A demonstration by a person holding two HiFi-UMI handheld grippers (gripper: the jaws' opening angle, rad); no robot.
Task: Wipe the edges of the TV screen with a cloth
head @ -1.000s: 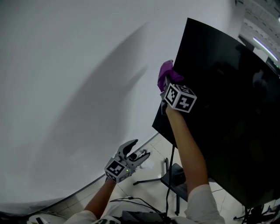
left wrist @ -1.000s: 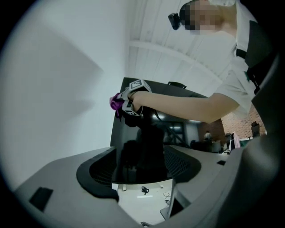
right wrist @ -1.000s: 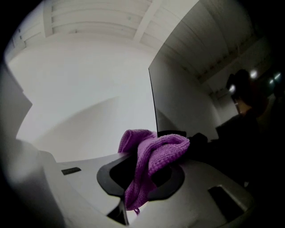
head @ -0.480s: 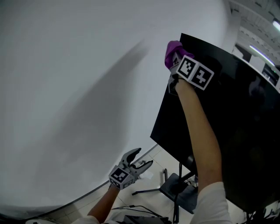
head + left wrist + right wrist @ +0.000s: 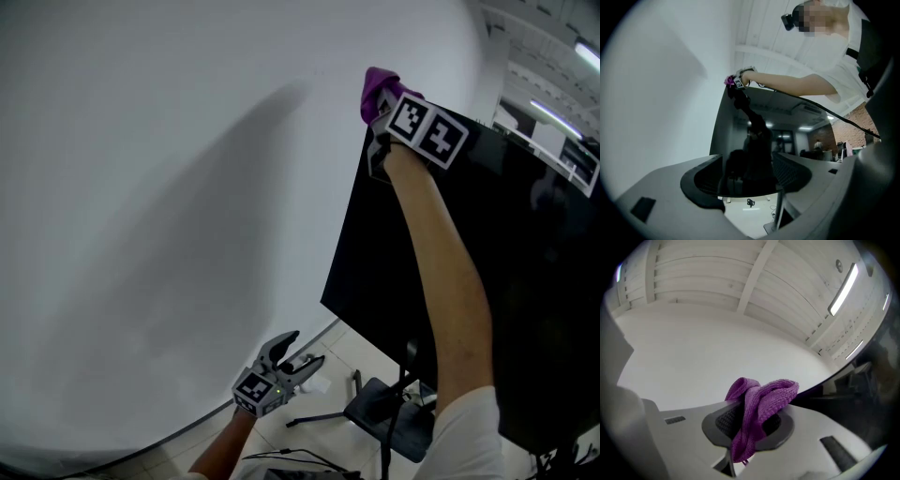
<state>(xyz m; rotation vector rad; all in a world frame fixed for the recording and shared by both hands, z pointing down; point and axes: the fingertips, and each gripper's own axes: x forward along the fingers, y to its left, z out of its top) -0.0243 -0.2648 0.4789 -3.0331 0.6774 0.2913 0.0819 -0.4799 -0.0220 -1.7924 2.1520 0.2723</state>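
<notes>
Cloth (image 5: 373,89) @ TV (image 5: 544,281) top cnr; wall (image 5: 169,234) behind.

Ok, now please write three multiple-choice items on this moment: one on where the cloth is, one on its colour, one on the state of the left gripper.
1. Where is the cloth? A. at the TV screen's top corner; B. at its bottom edge; C. at its middle.
2. Its colour? A. white; B. purple; C. green.
3. The left gripper's jaws are: A. shut on a cloth; B. apart, empty; C. shut, empty.
Answers: 1 A, the right gripper holds it there; 2 B, plainly purple; 3 B, the gap between them holds nothing.
</notes>
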